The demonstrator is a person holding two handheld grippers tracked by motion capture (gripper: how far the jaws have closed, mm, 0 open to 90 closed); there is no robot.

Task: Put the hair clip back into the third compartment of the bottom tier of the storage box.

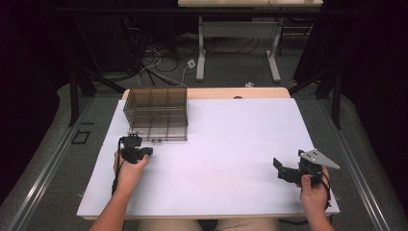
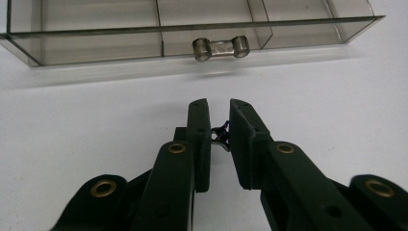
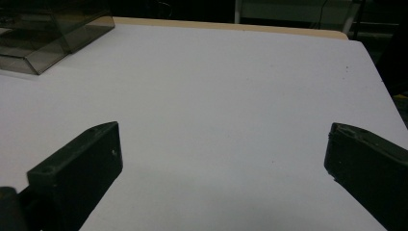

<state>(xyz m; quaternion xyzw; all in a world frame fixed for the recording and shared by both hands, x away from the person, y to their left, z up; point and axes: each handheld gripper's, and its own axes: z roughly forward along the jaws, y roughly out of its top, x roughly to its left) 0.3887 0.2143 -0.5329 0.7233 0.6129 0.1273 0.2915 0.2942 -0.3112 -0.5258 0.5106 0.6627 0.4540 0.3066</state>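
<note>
Left claw (image 2: 219, 126) nearly closed, pinching small dark clip-like item (image 2: 220, 134) – just short of smoky drawer box (image 1: 156, 113), facing its drawer knob (image 2: 221, 47). Right claw (image 3: 221, 159) wide open, empty, well right of box. Judgement: item picked up; stowing in drawer left.

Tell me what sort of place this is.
Probably a lab or recording workspace: a white table holding a clear drawer box, loose cables on the floor behind, desk legs, and dark surroundings.
</note>
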